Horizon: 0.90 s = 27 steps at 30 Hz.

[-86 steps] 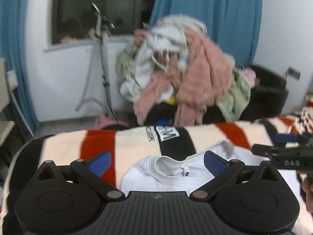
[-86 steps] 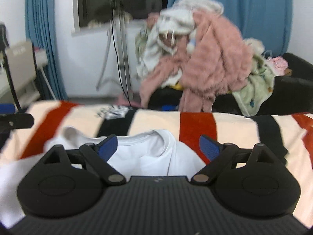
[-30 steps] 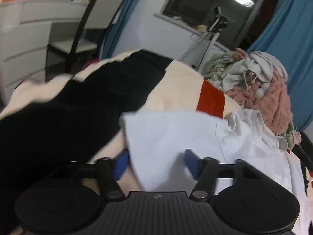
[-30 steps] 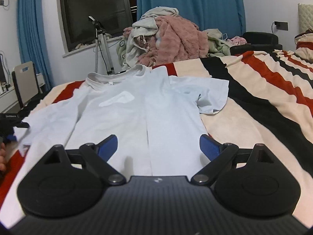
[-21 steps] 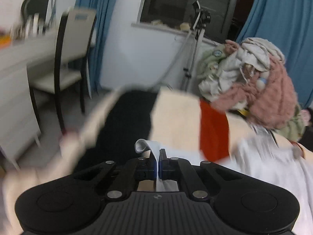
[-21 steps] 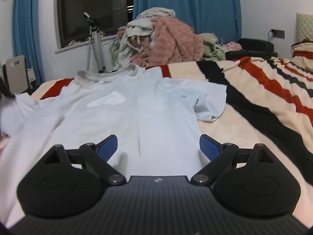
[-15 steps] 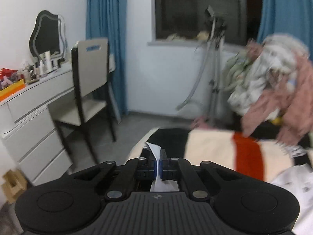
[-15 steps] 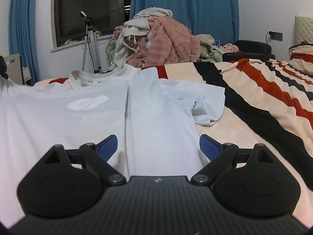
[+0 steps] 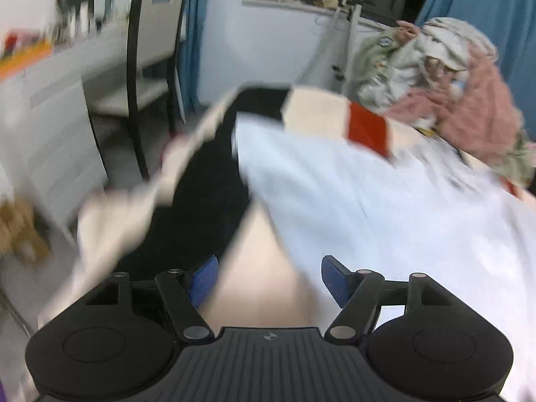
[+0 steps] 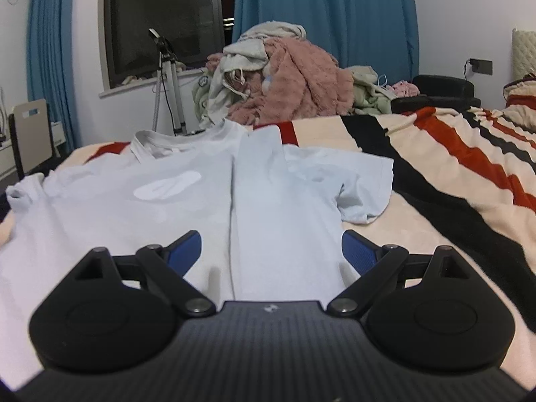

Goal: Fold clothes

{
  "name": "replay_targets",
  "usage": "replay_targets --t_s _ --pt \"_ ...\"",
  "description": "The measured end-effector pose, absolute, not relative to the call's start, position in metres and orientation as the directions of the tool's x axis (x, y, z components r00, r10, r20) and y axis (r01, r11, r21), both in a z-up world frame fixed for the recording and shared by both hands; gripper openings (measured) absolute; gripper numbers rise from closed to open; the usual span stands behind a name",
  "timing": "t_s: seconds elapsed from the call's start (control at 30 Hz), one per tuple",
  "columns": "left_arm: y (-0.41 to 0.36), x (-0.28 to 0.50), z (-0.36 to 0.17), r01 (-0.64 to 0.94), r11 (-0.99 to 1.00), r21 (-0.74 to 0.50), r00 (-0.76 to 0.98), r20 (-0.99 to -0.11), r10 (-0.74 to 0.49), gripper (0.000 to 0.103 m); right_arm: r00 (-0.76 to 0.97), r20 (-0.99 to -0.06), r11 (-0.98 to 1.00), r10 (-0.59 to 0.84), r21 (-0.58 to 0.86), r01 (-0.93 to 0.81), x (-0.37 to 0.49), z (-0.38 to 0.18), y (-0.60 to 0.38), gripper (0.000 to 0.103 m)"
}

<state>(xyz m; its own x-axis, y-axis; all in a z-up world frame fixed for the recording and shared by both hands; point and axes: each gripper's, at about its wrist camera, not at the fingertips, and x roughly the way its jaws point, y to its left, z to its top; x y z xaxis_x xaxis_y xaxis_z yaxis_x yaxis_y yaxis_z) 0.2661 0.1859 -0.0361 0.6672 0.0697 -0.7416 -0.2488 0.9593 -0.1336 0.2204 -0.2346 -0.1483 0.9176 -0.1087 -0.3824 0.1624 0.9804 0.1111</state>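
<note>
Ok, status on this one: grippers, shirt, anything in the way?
Left gripper open, jaws just opened, nothing between them. Right gripper open, over the shirt. Shirt flat on the striped blanket, right side folded in. Nothing in the way.

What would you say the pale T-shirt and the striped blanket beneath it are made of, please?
T-shirt: thin knit, probably cotton jersey; matte, lying flat with soft creases and a ribbed collar.
Striped blanket: likely plush fleece; fuzzy nap with blurred stripe edges.

One pale blue T-shirt (image 10: 214,201) lies on one striped blanket (image 10: 452,167). Behind stand one heap of clothes (image 10: 284,77), one tripod (image 10: 167,77) and one chair (image 9: 150,60).
</note>
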Motion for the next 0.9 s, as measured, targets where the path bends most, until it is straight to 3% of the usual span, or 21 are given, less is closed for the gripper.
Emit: replay_targets --t_s 0.17,0.47,0.57,0.6,0.7,0.9 --pt "0.154 0.125 -0.052 -0.181 0.948 -0.261 0.629 -0.772 -0.092 0.070 0.934 -0.341 0.985 -0.105 0.091 0.144 0.196 -0.130 -0.231 0.092" --pt "0.097 0.018 -0.068 0.011 0.971 -0.238 0.580 -0.790 -0.200 0.068 0.912 -0.392 0.978 -0.119 0.112 0.176 0.128 -0.093 -0.237 0.092" --pt "0.091 0.021 -0.079 0.003 0.973 -0.231 0.525 -0.828 -0.198 0.056 0.915 -0.389 0.981 -0.102 0.116 0.158 0.110 -0.087 -0.236 0.092" --pt "0.089 0.023 -0.083 -0.002 0.974 -0.228 0.506 -0.840 -0.196 0.048 0.918 -0.384 0.982 -0.103 0.108 0.155 0.107 -0.086 -0.235 0.092" --pt "0.096 0.024 -0.085 -0.020 0.969 -0.247 0.460 -0.862 -0.210 0.006 0.917 -0.385 0.983 -0.108 0.095 0.156 0.106 -0.087 -0.235 0.092" --pt "0.128 0.012 -0.059 -0.012 0.978 -0.209 0.409 -0.894 -0.186 0.001 0.914 -0.387 0.982 -0.119 0.092 0.167 0.107 -0.090 -0.237 0.092"
